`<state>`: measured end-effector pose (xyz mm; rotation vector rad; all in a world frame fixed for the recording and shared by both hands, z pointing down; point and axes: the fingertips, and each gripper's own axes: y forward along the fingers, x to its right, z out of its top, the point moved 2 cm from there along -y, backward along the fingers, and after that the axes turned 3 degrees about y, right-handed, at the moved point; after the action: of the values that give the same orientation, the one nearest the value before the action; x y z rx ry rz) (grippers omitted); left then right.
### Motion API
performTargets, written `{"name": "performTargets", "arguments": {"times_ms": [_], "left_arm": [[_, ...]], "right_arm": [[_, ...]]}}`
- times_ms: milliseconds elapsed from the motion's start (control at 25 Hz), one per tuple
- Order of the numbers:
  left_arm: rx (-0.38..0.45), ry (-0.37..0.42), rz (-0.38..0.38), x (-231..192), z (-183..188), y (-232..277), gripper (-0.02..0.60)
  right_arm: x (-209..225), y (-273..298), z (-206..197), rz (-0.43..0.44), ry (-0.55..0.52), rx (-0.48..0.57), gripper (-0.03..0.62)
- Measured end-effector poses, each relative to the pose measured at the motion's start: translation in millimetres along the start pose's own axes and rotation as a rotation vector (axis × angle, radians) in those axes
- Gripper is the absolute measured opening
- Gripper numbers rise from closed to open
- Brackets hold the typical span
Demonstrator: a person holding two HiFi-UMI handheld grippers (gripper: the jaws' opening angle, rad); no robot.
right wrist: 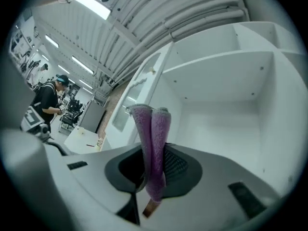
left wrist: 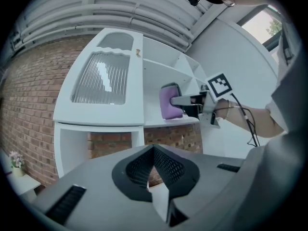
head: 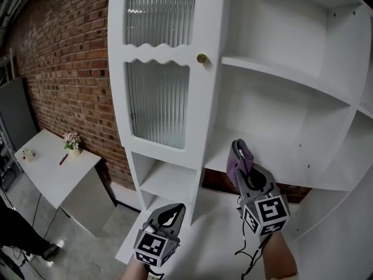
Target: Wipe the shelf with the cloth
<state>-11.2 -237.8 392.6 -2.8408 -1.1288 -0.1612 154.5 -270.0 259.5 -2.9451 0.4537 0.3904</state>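
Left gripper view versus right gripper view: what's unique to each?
Only the left gripper view: the jaws of the left gripper, shut and empty, and the forearm behind the right gripper. Only the right gripper view: a person in a cap and ceiling lights. Both: the purple cloth clamped in the right gripper, and the white shelf unit.

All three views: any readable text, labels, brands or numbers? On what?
None readable in any view.
Marker cube of the left gripper, marker cube of the right gripper: square black-and-white patterns only, no letters.
Cloth and shelf: no print visible.
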Motion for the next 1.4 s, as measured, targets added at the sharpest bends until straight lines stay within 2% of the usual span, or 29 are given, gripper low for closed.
{"name": "performTargets", "arguments": {"times_ms": [200, 360, 600, 800, 920, 1120, 1400], "left_arm": [[-0.001, 0.022, 0.027, -19, 13, 19, 0.014], [0.007, 0.045, 0.051, -33, 22, 32, 0.014], [0.023, 0.046, 0.074, -51, 34, 47, 0.014], [0.052, 0.066, 0.081, -59, 49, 50, 0.014], [0.068, 0.058, 0.080, -60, 53, 48, 0.014], [0.037, 0.052, 0.072, -62, 41, 48, 0.014], [0.027, 0.058, 0.041, -45, 39, 57, 0.014]], "right_arm": [[47, 82, 63, -0.064, -0.116, 0.044, 0.077], [78, 137, 92, -0.114, -0.130, 0.046, 0.077], [120, 203, 108, -0.171, -0.078, -0.005, 0.077], [138, 240, 108, -0.190, -0.041, -0.051, 0.078], [138, 248, 109, -0.165, -0.018, -0.038, 0.080], [119, 246, 112, -0.070, -0.126, -0.011, 0.080], [95, 214, 123, 0.033, -0.117, 0.021, 0.080]]}}
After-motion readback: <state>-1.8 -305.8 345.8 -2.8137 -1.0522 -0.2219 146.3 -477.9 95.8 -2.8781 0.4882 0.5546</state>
